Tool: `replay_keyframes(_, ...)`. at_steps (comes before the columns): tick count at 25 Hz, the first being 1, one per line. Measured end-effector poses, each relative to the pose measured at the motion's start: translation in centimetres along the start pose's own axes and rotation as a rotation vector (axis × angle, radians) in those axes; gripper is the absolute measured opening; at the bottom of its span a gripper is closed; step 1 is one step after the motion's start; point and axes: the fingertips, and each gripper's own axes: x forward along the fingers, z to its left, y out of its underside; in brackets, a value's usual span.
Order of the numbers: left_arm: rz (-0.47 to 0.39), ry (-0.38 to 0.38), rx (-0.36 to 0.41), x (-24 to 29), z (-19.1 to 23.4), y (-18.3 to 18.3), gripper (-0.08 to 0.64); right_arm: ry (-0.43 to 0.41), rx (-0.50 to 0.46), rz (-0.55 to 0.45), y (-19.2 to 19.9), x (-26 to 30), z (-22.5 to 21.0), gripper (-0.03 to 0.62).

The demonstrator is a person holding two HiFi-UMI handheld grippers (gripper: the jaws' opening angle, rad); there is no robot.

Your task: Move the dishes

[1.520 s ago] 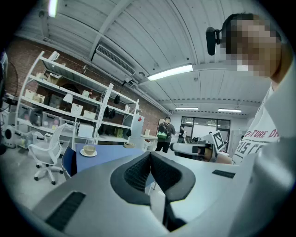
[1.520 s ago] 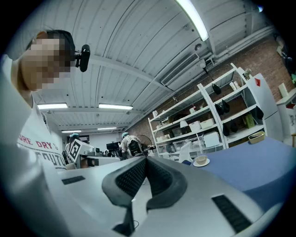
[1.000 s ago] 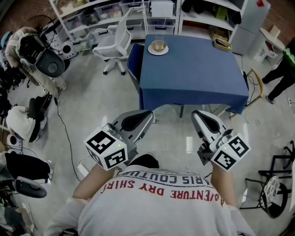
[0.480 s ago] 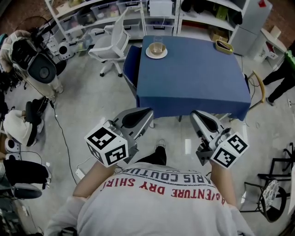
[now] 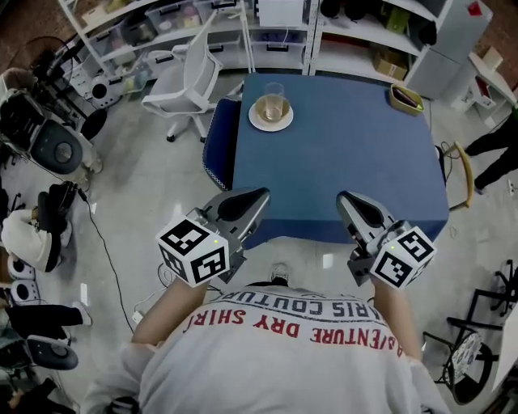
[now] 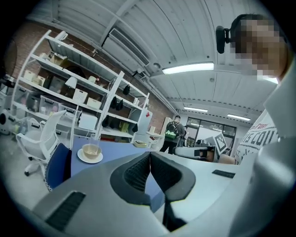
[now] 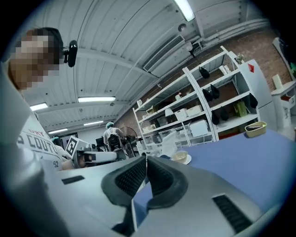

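Observation:
On the blue table (image 5: 348, 154) a tan bowl (image 5: 271, 108) sits on a white plate (image 5: 270, 120) at the far left corner, with a clear glass (image 5: 274, 91) just behind it. A small yellowish dish (image 5: 405, 99) lies at the far right corner. My left gripper (image 5: 261, 194) hovers at the table's near edge, jaws shut and empty. My right gripper (image 5: 343, 197) is level with it to the right, also shut on nothing. The bowl (image 6: 91, 151) on its plate shows in the left gripper view, and the bowl (image 7: 179, 156) shows far off in the right gripper view.
A white office chair (image 5: 182, 85) stands left of the table, a blue chair back (image 5: 217, 145) against its left side. White shelving (image 5: 267, 20) runs behind. A wooden chair (image 5: 461, 174) and a person (image 5: 494, 145) are at the right. Equipment and cables clutter the floor at left.
Both grippers, still shut, have come forward from over the open floor to the table's near edge. The table and dishes now sit closer in the head view.

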Motion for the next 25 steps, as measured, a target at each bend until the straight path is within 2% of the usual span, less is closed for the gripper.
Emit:
replay_keyframes(5, 0.013, -0.024, -0.015, 4.1, 5.3, -1.2, 0.026, 0.0, 0.0, 0.028, -1.4, 4.7, -5.1, 0.024)
replay_keyframes(10, 0.028, -0.048, -0.029, 6.8, 8.8, -1.6, 0.026, -0.04, -0.043, 0.026, -2.8, 8.7, -7.6, 0.035)
replay_keyframes(11, 0.029, -0.054, -0.032, 7.1, 9.2, -1.6, 0.026, -0.049, -0.063, 0.031, -2.9, 9.4, -7.8, 0.062)
replay_keyframes(13, 0.028, -0.069, -0.038, 7.6, 9.9, -1.5, 0.026, -0.07, -0.101, 0.048, -3.1, 10.8, -8.2, 0.175)
replay_keyframes(17, 0.021, -0.108, -0.054, 8.0, 11.7, -1.5, 0.026, -0.12, -0.157, 0.087, -3.1, 14.4, -9.2, 0.235)
replay_keyframes(21, 0.008, -0.157, -0.076, 7.5, 13.3, -1.8, 0.026, -0.119, -0.222, 0.149, -2.6, 17.6, -10.5, 0.296)
replay_keyframes(25, -0.006, -0.207, -0.105, 7.3, 15.2, -2.2, 0.026, -0.14, -0.261, 0.194, -2.3, 21.2, -12.1, 0.311)
